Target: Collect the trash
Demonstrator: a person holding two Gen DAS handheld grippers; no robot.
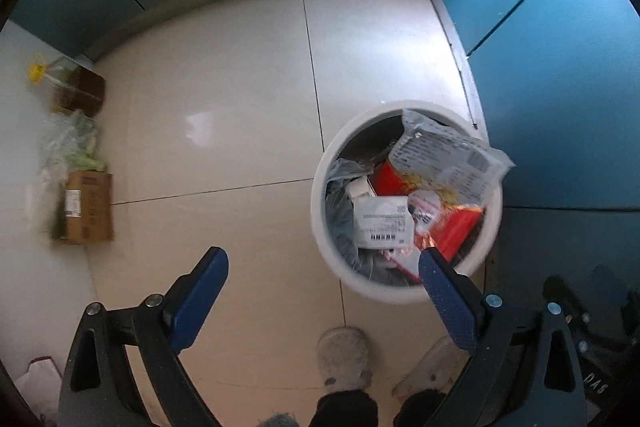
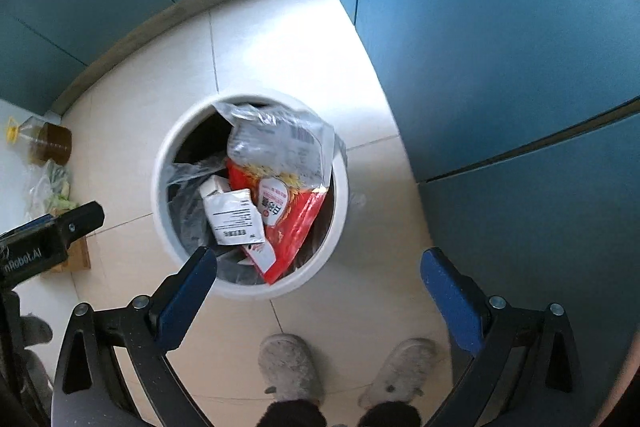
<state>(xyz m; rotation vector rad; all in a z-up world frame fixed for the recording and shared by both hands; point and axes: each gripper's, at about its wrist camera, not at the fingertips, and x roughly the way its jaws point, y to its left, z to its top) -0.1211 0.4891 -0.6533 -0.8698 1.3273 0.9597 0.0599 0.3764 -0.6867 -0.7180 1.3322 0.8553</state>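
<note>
Left-wrist view: my left gripper point(image 1: 322, 269) hangs above the tiled floor point(image 1: 224, 131) with its fingers spread wide and nothing between them. I see the white bin point(image 1: 320, 195) standing near the blue cabinet point(image 1: 560, 87), lower right of centre. It is full: a clear plastic wrapper point(image 1: 448, 155) pokes above the rim, over a red packet point(image 1: 460, 227) and a white carton point(image 1: 382, 221). Against the left wall sit a cardboard box point(image 1: 88, 207), a plastic bag of greens point(image 1: 72, 143) and an oil bottle point(image 1: 76, 91); blur prevents me from judging whether any of these is trash.

Right-wrist view: my right gripper point(image 2: 318, 265) is likewise wide open and empty, held above the bin point(image 2: 160, 195), which lies ahead and slightly left. The operator's slippers point(image 2: 288, 367) stand just behind the bin.

Status: I judge collection largely done, since no loose litter shows on the open tiles. Remaining work, probably, is dealing with the overfilled bin.
</note>
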